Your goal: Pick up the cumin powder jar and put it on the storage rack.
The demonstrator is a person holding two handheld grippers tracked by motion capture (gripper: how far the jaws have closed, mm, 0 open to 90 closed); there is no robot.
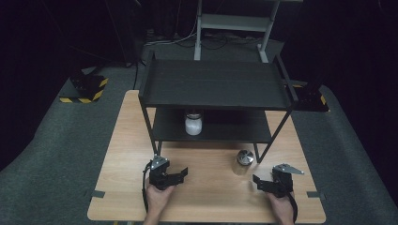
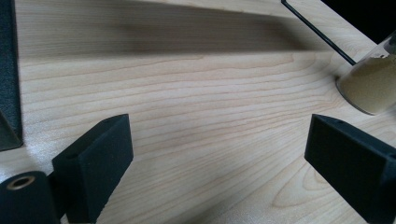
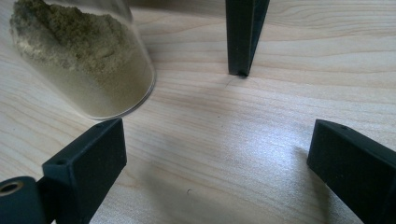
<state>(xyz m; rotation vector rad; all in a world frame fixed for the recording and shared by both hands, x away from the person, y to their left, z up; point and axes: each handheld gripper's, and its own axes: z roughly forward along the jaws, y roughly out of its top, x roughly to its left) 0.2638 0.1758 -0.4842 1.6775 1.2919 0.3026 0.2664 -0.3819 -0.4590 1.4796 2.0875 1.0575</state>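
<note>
A glass jar [image 1: 243,162] with a silver lid stands on the wooden table [image 1: 206,197], in front of the black rack's right front leg. It holds tan powder, which shows in the left gripper view [image 2: 369,86] and in the right gripper view [image 3: 88,60]. My left gripper [image 1: 180,174] rests at the near left and points right toward the jar; its jaws stand open [image 2: 219,140] over bare wood. My right gripper [image 1: 257,180] lies at the near right, just right of the jar, open [image 3: 219,140] with nothing between its fingers. A white jar [image 1: 193,124] sits on the rack's lower shelf.
A black two-tier rack [image 1: 213,84] takes up the far half of the table. One of its legs [image 3: 243,37] stands just ahead of my right gripper, and another part [image 2: 9,70] shows beside my left. Grey carpet surrounds the table.
</note>
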